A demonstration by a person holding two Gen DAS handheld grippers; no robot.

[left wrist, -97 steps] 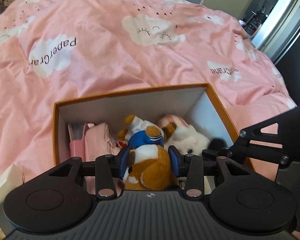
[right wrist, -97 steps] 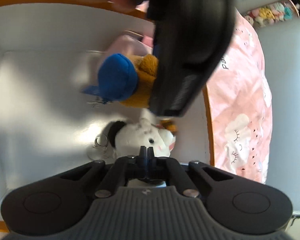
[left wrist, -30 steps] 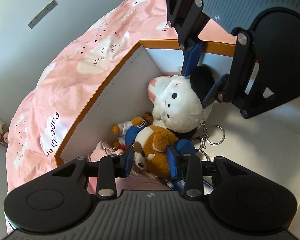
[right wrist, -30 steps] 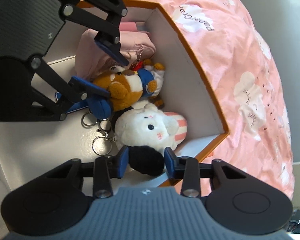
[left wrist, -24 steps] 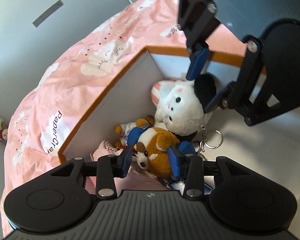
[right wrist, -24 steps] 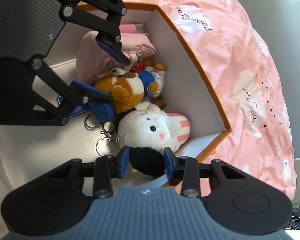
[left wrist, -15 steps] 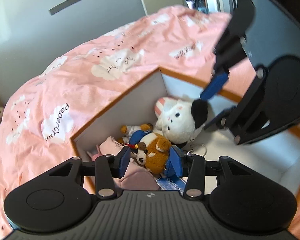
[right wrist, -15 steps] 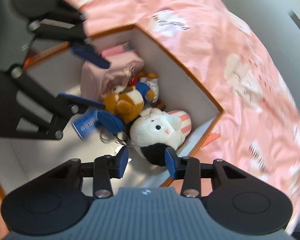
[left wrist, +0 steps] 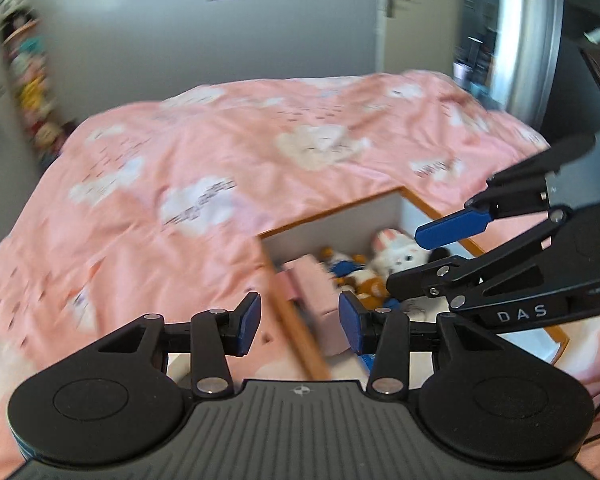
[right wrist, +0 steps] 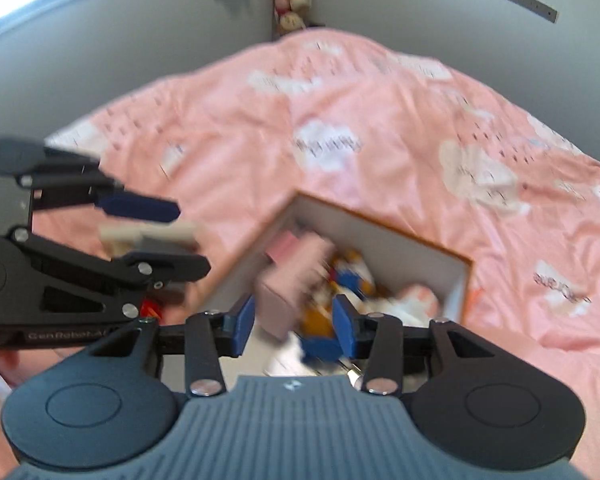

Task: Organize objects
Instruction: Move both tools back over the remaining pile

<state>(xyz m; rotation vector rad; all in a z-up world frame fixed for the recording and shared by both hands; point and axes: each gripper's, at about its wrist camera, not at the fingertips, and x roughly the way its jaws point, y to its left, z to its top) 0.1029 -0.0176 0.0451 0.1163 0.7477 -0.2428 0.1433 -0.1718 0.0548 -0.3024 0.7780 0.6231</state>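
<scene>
Orange-rimmed white cardboard box (left wrist: 332,211) on pink cloud-print bed (left wrist: 179,168), plush toys (left wrist: 380,264) packed inside; left tool (left wrist: 298,322) and right tool (right wrist: 293,325) wide, empty, above it.

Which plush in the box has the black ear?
The white rabbit plush, lying by the box's far wall; the plush beside it is brown and blue.

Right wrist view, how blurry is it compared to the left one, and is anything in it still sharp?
Right wrist view: heavy motion smear over the box contents and the pink duvet; only the right gripper stays crisp. Left wrist view: milder blur, the white plush is still recognisable, fisheye bends the door frame, and the left gripper is sharp.
</scene>
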